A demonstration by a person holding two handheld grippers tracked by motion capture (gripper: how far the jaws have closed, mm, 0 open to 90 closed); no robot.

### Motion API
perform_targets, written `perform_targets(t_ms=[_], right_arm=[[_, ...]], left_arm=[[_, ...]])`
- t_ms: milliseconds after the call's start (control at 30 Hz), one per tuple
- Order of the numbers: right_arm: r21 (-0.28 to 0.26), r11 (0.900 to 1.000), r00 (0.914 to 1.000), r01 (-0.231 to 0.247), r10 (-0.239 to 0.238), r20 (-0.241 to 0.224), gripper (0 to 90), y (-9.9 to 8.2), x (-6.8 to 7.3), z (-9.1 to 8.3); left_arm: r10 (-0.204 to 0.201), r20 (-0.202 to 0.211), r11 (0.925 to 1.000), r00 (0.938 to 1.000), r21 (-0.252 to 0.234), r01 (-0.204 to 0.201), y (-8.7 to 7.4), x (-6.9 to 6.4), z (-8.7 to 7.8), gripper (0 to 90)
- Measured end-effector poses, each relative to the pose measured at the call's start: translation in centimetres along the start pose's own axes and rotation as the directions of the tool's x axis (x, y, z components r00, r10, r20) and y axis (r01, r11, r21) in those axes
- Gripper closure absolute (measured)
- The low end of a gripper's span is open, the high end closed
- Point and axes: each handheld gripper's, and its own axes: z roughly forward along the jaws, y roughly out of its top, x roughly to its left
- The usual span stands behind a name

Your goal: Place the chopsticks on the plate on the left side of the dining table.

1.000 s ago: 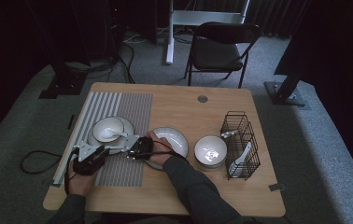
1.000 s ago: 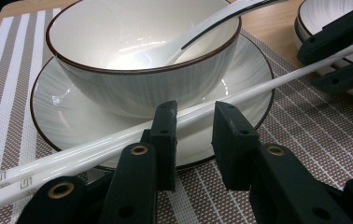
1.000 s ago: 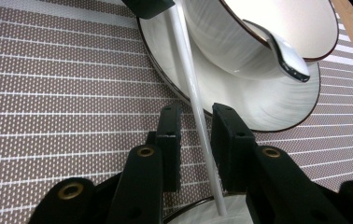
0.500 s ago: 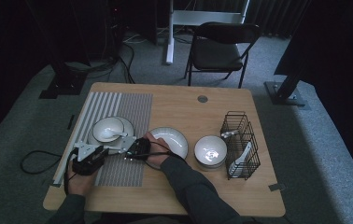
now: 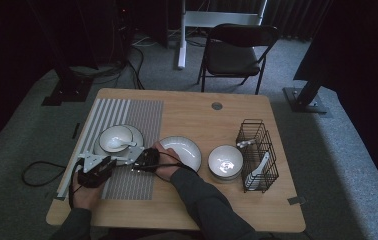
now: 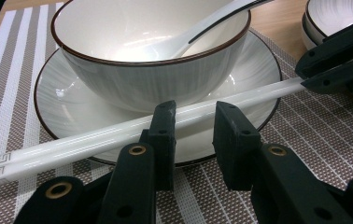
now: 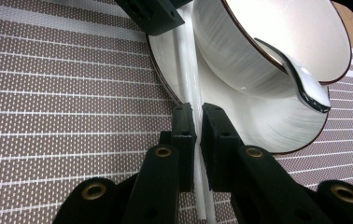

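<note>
The right gripper (image 7: 197, 112), whose jaws have just been closing, is clamped narrowly on the end of a pair of slim, glossy white chopsticks (image 7: 187, 60). The left gripper (image 6: 193, 116) is held half open over them at lower centre, not pressing.

With so short a grip, the slick rods could be splayed or dropped, or the deep, ribbed white ceramic bowl (image 6: 151, 79) nudged. They are laid across the rim of the round, dark-edged white plate (image 6: 72, 109) on the woven brown striped placemat (image 6: 305, 135).

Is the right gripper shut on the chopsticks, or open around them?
Shut on them. The right gripper has just been closing; its jaws now pinch the white chopsticks, which lie across the plate rim below the bowl.
</note>
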Motion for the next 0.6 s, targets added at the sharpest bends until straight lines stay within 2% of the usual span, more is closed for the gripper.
perform_targets(t_ms=[300, 600], right_arm=[[0.002, 1.0, 0.9999, -0.007, 0.007, -0.009, 75.8, -0.46, -0.21, -0.33], [0.014, 0.9998, 0.9999, -0.012, 0.012, -0.012, 74.4, -0.85, -0.44, -0.5]], left_arm=[[-0.002, 0.0, 1.0, 1.0, 0.001, 0.002, -0.01, 0.07, 0.0, 70.2], [-0.001, 0.0, 1.0, 1.0, 0.002, 0.001, 0.05, 0.03, 0.03, 70.2]])
